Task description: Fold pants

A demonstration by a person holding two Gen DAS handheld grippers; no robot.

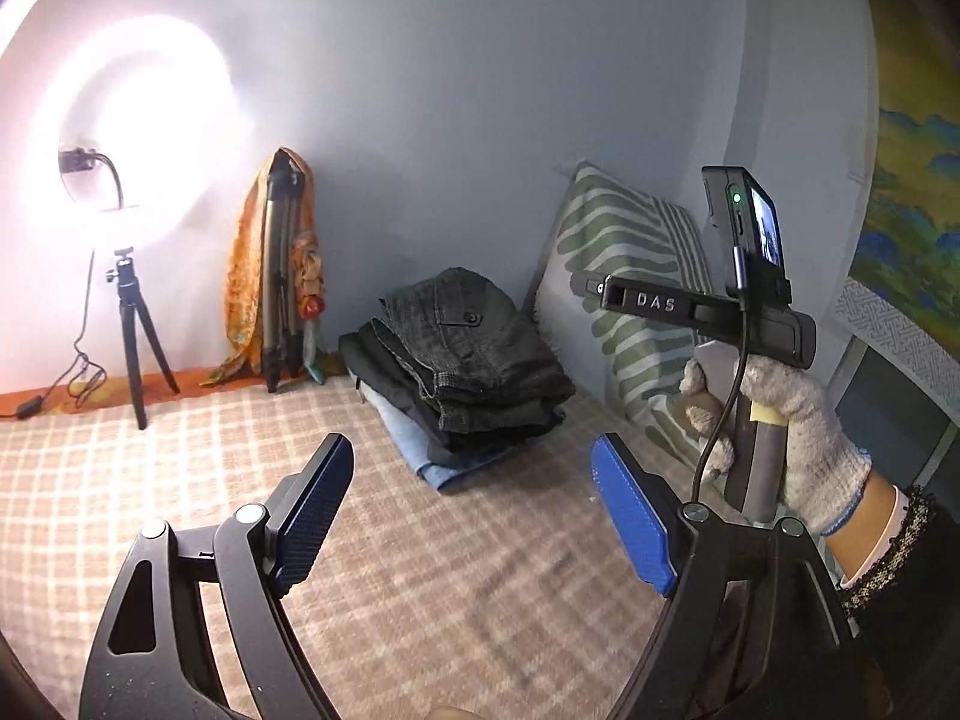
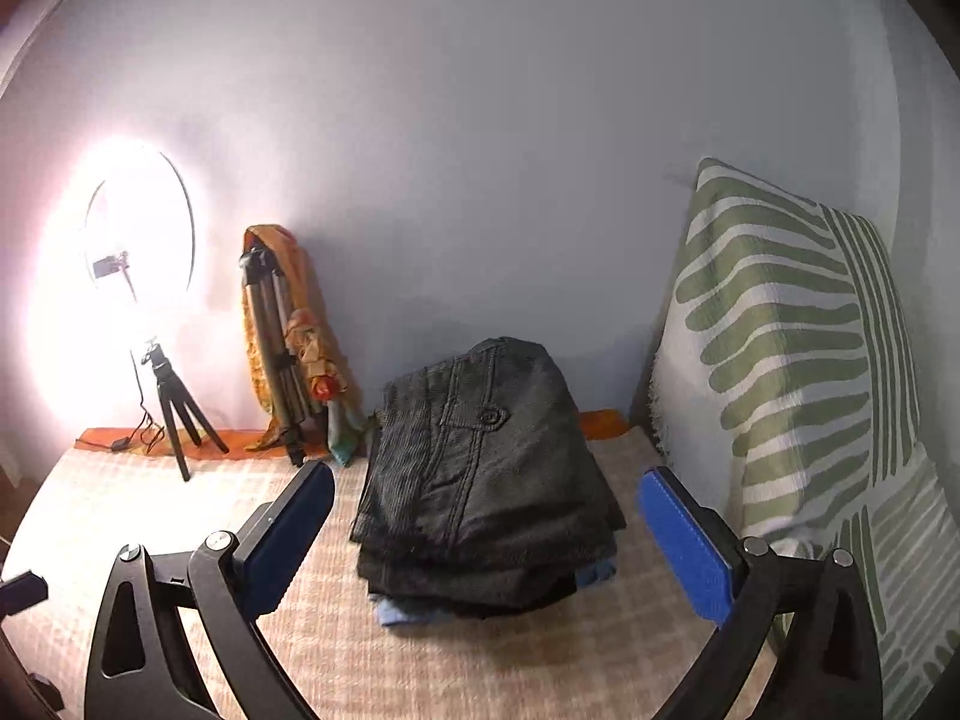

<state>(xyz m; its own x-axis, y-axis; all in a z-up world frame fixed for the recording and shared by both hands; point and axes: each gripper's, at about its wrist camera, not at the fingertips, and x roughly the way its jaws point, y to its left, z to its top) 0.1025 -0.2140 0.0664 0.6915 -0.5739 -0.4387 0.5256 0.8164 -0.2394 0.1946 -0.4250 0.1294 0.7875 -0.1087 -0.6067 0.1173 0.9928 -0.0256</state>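
A stack of folded pants lies on the checked bed cover near the wall, dark grey pairs on top and a light blue pair at the bottom. It also shows in the right wrist view. My left gripper is open and empty, held short of the stack. My right gripper is open and empty, its blue pads apart on either side of the stack in view. In the left wrist view a gloved hand holds the right gripper's handle to the right.
A green-striped pillow leans on the wall right of the stack. A lit ring light on a small tripod stands at the back left. A folded tripod draped with an orange scarf leans on the wall.
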